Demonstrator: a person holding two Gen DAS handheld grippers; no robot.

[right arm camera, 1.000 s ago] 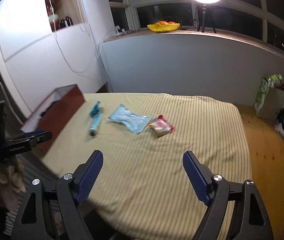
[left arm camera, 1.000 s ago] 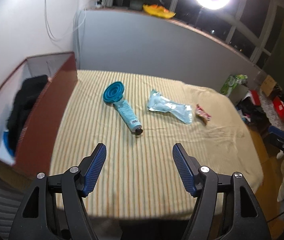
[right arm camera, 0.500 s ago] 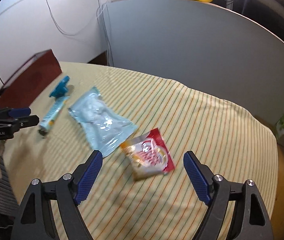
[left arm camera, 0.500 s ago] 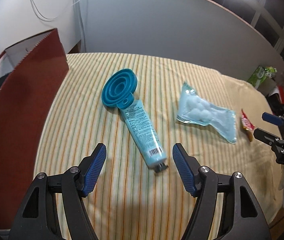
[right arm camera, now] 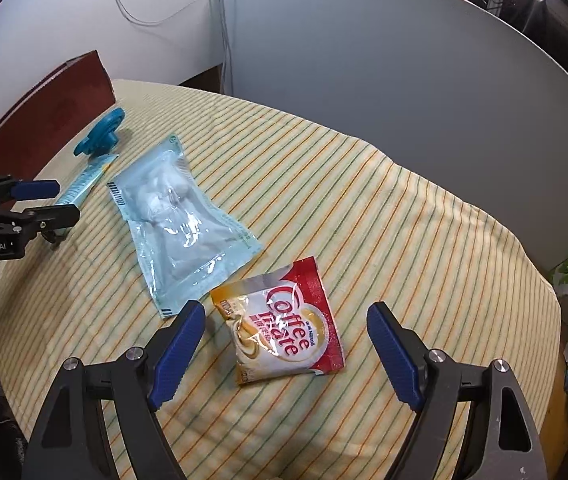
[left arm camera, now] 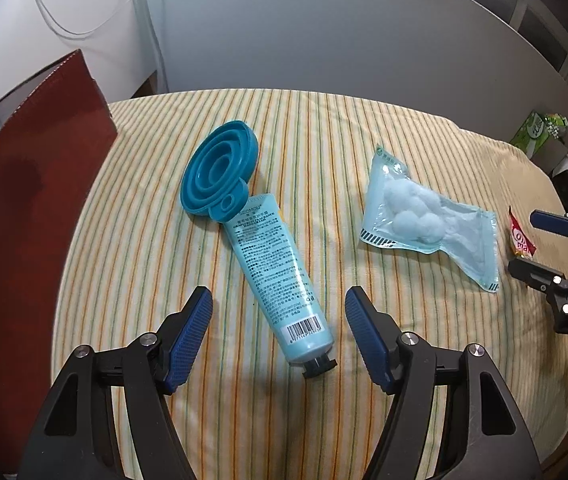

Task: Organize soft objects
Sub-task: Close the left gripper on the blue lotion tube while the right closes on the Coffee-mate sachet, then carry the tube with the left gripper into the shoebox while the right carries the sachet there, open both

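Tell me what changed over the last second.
Both claws dropped in toward the striped cloth: the left claw now straddles the cream tube, the right claw straddles the coffee creamer packet. Nothing was gripped or let go; both stay open. The tube, funnel, cotton-ball bag and packet lie where they were.

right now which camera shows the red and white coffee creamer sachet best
The right wrist view: the red and white Coffee-mate sachet lies flat on the striped cloth between the open fingers of the right gripper, label readable. The left wrist view catches only a small sliver at its right edge.
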